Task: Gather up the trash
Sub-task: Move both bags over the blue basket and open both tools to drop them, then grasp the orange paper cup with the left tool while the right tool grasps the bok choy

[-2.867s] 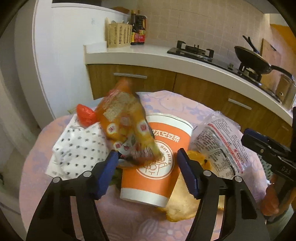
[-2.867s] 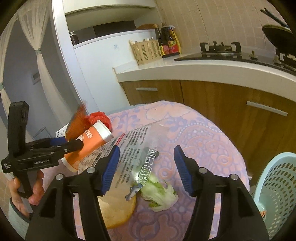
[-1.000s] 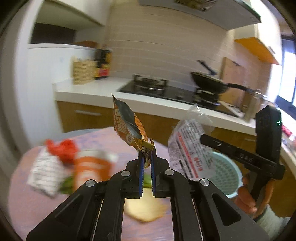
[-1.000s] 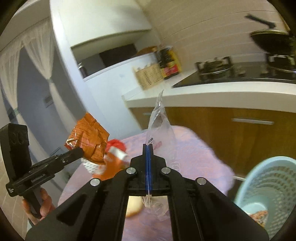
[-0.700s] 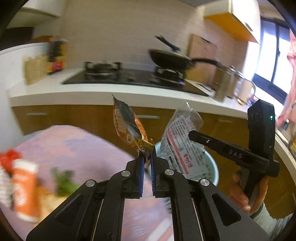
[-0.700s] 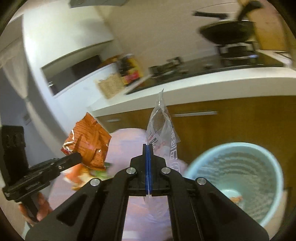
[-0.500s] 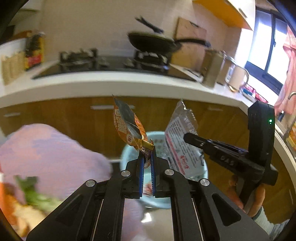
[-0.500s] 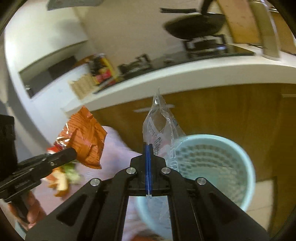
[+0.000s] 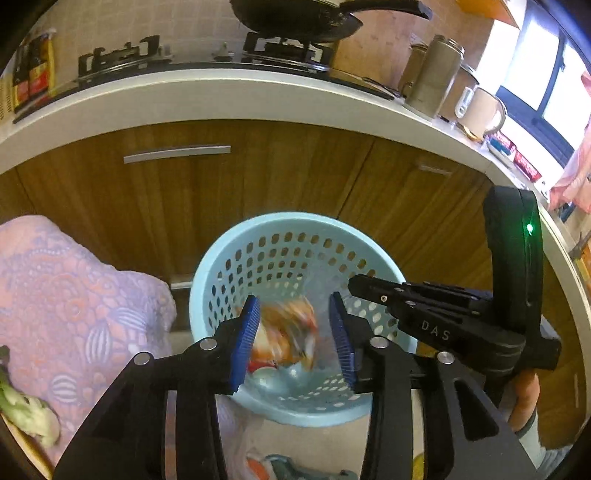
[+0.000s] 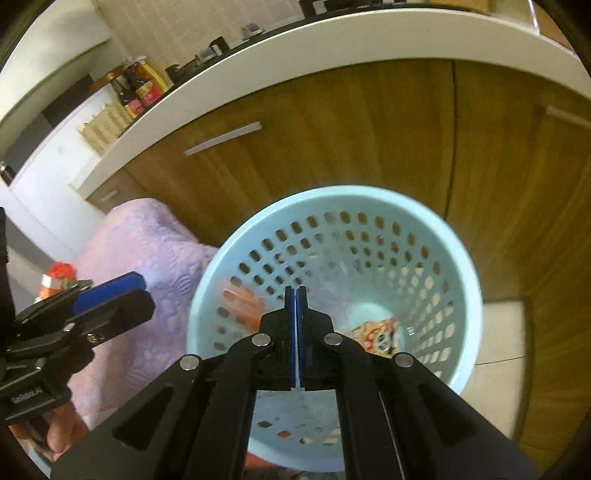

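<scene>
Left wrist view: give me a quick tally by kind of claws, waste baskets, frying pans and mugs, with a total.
Claws: 2 (left claw, open; right claw)
Waste baskets: 1 (light blue basket)
Frying pans: 1 (black frying pan)
Mugs: 1 (cream mug)
Total: 5

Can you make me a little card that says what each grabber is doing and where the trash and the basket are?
left gripper: open, above the basket
right gripper: jaws almost together, nothing seen between them, above the basket
orange wrapper: blurred, loose, inside the basket
basket: light blue, full of holes, beside the wooden cabinets
table: pink cloth, left of the basket
</scene>
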`<state>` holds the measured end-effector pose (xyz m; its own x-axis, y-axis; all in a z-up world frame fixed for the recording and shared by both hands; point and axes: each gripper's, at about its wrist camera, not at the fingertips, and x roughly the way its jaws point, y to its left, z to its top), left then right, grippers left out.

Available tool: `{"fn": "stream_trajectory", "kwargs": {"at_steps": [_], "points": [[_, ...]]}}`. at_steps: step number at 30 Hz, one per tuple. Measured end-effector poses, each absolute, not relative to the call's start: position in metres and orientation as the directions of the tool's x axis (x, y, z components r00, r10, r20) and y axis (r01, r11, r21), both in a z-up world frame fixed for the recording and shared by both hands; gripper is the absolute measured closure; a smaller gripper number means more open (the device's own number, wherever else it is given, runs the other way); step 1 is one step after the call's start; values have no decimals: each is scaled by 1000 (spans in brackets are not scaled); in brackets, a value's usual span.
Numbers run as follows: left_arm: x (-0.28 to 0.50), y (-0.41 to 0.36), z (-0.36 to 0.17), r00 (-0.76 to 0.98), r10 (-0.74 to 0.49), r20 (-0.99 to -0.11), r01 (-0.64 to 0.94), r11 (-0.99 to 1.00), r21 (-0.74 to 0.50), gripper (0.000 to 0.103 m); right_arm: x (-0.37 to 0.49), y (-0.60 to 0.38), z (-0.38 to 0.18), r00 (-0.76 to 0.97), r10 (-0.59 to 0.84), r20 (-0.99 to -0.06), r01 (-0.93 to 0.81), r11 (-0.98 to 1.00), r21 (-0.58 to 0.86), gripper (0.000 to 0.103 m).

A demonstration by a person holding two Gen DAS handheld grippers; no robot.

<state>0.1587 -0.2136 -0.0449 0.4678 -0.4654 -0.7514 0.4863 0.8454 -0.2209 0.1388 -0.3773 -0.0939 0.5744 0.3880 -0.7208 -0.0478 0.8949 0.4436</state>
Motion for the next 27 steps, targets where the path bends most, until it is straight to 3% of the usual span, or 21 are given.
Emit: {"fn": "stream_trajectory", "kwargs": {"at_steps": [8,12,15,22,27], "points": [[132,-187,-22,518,-475,-711,470,853,-226,54,117,-372,-76,598,387,-702,-59,894,443,78],[114,-163,-2,571,-477,-668,446,864,-235,46,108,-360,-51,638,389,-665,-99,897,430,58],[100,-138,16,627,-450,-636,410,885,-222,43,99,-341,-29,667,411,-622,-159,894,419,57],[64,-59,47,756,-353,-552,275,936,-221,25,85,-259,5,680,498,-538,-367,866,338,55],[41,8,59,817,-253,-518,157,962,-222,24,85,-201,10,649,576,-498,-482,817,317,55]]}}
